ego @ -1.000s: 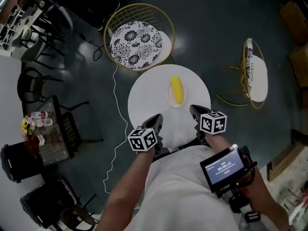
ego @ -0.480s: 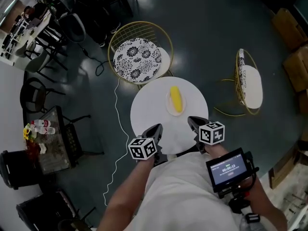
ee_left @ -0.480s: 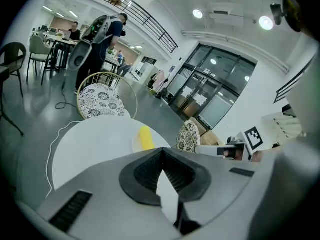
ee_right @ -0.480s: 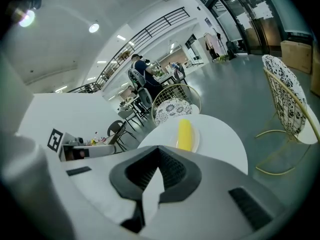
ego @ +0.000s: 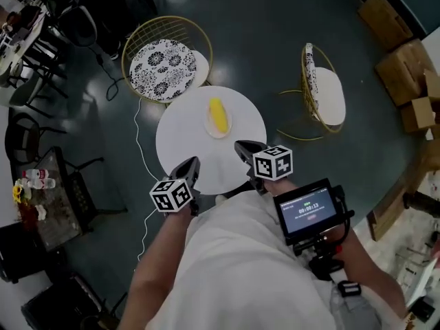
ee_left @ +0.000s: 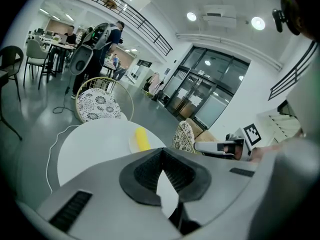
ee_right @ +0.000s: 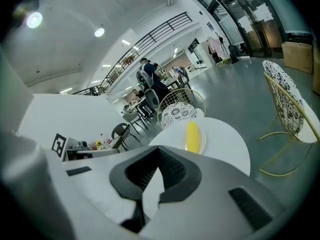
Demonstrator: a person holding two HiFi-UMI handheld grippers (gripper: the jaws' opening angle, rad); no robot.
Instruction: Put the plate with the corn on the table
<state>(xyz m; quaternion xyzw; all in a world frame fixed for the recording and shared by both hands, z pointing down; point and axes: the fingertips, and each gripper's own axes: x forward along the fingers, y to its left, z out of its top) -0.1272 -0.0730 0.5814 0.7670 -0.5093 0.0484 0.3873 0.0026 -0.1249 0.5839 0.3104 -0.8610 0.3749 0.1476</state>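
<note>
Glossy dark grey floor fills the room, with a round white table point(ego: 180, 141) at its middle. Over the near edge of that table the person holds both tongs, tips pointing away from the body.

The left gripper point(ego: 192, 162) has its jaws drawn together at the tips, and its own view shows nothing caught between the ribbed black pads. The right gripper point(ego: 242, 145) is the same: jaws closed tip to tip and empty. Neither touches the plate. A small screen point(ego: 307, 210) is strapped by the person's right forearm.

The plate point(ego: 208, 124) sits on the table's far half, well apart from both grippers and toward the side nearest the gold wire chair point(ego: 163, 60) with the black-and-white patterned cushion. It is small, round and pale, almost the same tone as the tabletop. The corn point(ego: 218, 115) lies lengthwise across it, a bright yellow cob that covers most of the plate.

A second gold wire chair point(ego: 322, 88) stands off to the right of the table. A white cable point(ego: 137, 126) trails across the floor at the left, and cardboard boxes point(ego: 385, 19) sit at the far right.
</note>
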